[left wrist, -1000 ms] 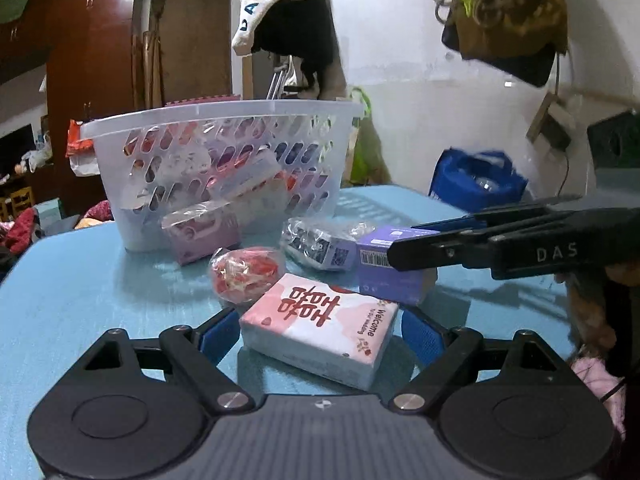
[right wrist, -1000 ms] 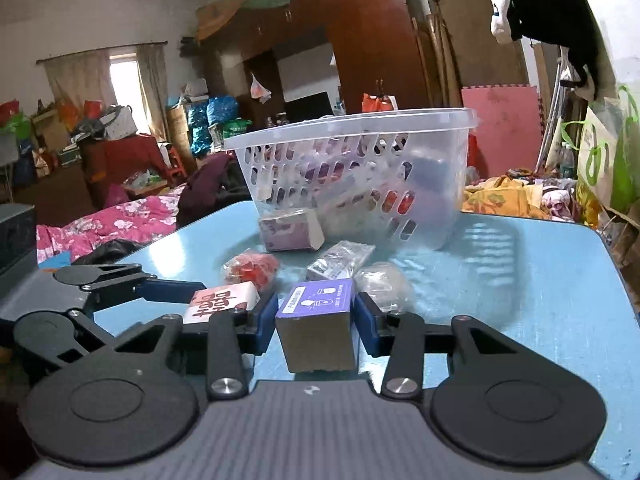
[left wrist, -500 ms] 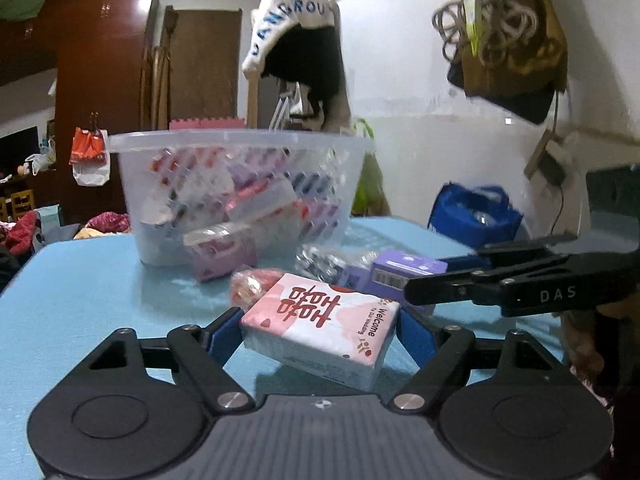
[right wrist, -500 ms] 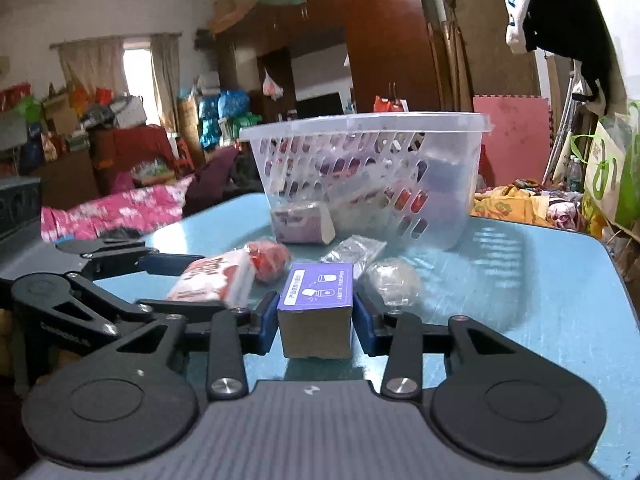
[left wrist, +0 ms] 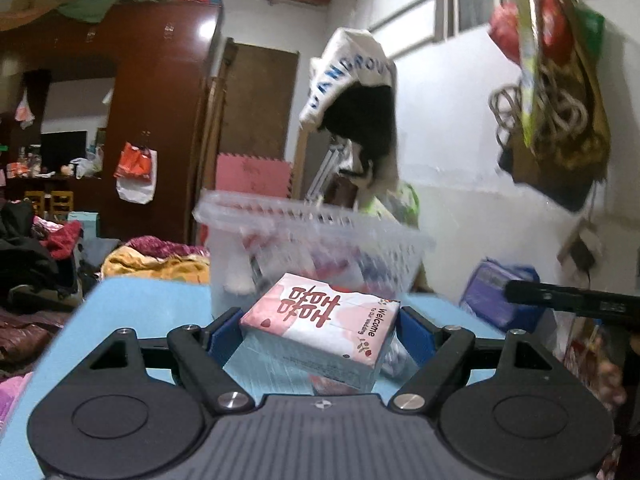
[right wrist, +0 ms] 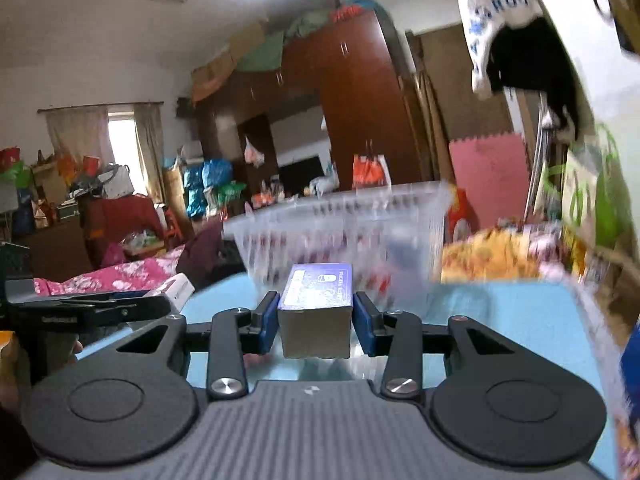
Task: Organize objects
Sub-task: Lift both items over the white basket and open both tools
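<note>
My left gripper is shut on a pink and white tissue pack and holds it raised above the blue table, just short of the clear plastic basket. My right gripper is shut on a purple box, lifted in front of the same basket. The basket holds several packets, blurred by motion. The left gripper with its pack shows at the left of the right wrist view. The right gripper shows at the right of the left wrist view.
Small wrapped items lie on the table under the left gripper, mostly hidden. A wall with hanging bags stands to the right. A dark wardrobe and cluttered furniture lie beyond the table.
Both grippers have lifted their items off the table and moved up toward the basket. The views have tilted upward, and the other items on the table have dropped below view.
</note>
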`<state>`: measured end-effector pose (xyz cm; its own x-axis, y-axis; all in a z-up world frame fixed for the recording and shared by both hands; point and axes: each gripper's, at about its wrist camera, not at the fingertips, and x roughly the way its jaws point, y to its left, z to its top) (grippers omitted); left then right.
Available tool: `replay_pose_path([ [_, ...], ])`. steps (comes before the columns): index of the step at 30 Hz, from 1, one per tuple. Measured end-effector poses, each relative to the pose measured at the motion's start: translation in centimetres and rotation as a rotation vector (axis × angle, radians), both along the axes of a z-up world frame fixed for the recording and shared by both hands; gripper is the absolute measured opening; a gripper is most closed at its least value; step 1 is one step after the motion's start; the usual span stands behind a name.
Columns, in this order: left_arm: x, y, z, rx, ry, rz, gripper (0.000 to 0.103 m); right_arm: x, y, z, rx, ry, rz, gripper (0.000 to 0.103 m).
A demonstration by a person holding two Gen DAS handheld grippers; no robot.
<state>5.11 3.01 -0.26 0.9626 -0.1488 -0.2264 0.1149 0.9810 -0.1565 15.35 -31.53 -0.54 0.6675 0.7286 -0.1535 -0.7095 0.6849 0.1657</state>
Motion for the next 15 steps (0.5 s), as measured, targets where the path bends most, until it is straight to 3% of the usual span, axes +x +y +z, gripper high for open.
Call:
replay_pose_path([
  [4,2.1,0.8,3.4,-0.026,-0.018,0.02,0.085,0.6,1.5,3.5,-0.044,-0.067,-0.032,0.043],
  [9,8.6,0.8,8.5,-0.033,-0.003,0.105,0.085,5.0,5.5,7.4,-0.135,-0.079,-0.131,0.043],
  [11,12.1,0.8,9.4,-0.038,0.045,0.165,0.085,7.5,7.1,8.2,-0.158,-0.059,-0.138,0.043],
  [15,18.0,0.4,8.7,-0.073,0.18,0.185,0.085,11.9,9.8,7.8,-0.219,0.027,-0.138,0.044],
])
